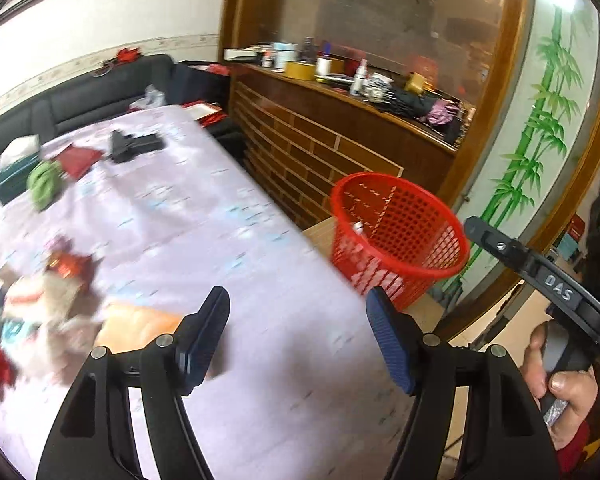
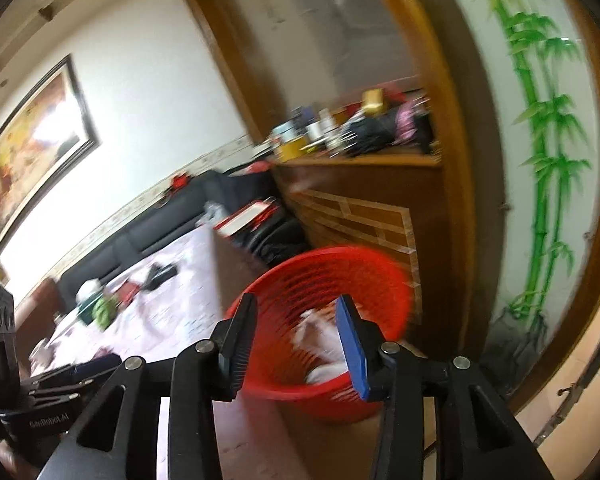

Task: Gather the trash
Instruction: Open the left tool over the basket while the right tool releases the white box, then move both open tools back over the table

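A red mesh waste basket [image 1: 400, 236] stands off the table's right side; in the right wrist view the basket [image 2: 292, 280] holds white crumpled paper [image 2: 320, 340]. My left gripper [image 1: 298, 334] is open and empty above the table's near right part. A blurred heap of red and white wrappers [image 1: 48, 304] lies at the left of the table. My right gripper [image 2: 296, 344] is open and empty, just above the basket's opening. The right gripper's body [image 1: 540, 276] shows at the right of the left wrist view.
The table [image 1: 220, 216] has a pale lilac cloth. On it lie a green crumpled thing [image 1: 44, 182], a tissue box [image 1: 14, 168], a red booklet [image 1: 80, 158] and a black device [image 1: 134, 144]. A dark sofa [image 1: 80, 96] and a cluttered wooden cabinet [image 1: 340, 128] stand behind.
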The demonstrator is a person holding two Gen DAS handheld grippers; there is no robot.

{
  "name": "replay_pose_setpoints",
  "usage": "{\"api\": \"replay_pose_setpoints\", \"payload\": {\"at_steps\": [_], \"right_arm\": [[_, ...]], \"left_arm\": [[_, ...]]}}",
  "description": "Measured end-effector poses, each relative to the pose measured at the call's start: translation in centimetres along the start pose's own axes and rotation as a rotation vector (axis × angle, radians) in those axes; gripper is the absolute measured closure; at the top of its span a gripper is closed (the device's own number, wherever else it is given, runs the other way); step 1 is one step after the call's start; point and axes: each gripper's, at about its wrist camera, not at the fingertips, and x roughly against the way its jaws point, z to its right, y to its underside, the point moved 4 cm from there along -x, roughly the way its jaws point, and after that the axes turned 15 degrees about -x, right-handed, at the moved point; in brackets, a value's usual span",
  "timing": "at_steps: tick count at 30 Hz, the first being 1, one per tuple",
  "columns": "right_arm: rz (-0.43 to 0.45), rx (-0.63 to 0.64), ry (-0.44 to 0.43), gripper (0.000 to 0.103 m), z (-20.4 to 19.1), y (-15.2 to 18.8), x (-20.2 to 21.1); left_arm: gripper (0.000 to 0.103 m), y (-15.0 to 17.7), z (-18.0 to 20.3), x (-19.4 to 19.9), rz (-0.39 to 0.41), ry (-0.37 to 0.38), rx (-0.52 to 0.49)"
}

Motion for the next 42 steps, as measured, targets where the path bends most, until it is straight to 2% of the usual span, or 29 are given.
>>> {"api": "replay_pose_setpoints", "payload": {"at_steps": [7,13,22,26,28,34,38,42], "right_arm": [[-0.150,0.058,-0.090,0.059,-4.8,4.7,-2.0],[-0.298,0.131,-0.175,0.052,-10.1,9.4,-3.9],[-0.434,0.212,-0.212,0.050,-14.9,14.6,-6.1],[-0.508,0.235,-0.232,0.045,-16.9,15.9,-7.5],[-0.540,0.275,-0.225,0.038,-18.0,16.4,-8.8],[-0.627,0.296,-0.172,0.034,-19.5,17.3,-13.9],[-0.695,0.288,-0.151,0.032,-19.5,18.5,-16.2],[-0.777,0.303,-0.201,0.032,-20.3,20.5,-15.2]], "left_arm": [[0.033,4.6,-5.4,4.1,-0.007,-0.064,0.084],[0.033,9.0,-10.7,7.7,-0.007,-0.127,0.177],[0.033,14.8,-20.5,13.7,0.007,-0.289,0.338],[0.033,16.6,-24.6,15.7,0.012,-0.350,0.398],[0.032,17.4,-26.7,16.6,0.008,-0.383,0.406],[0.029,19.2,-33.7,17.8,-0.059,-0.448,0.461],[0.029,19.8,-37.1,16.9,-0.075,-0.418,0.496],[0.029,19.5,-38.1,14.1,-0.128,-0.399,0.452]]}}
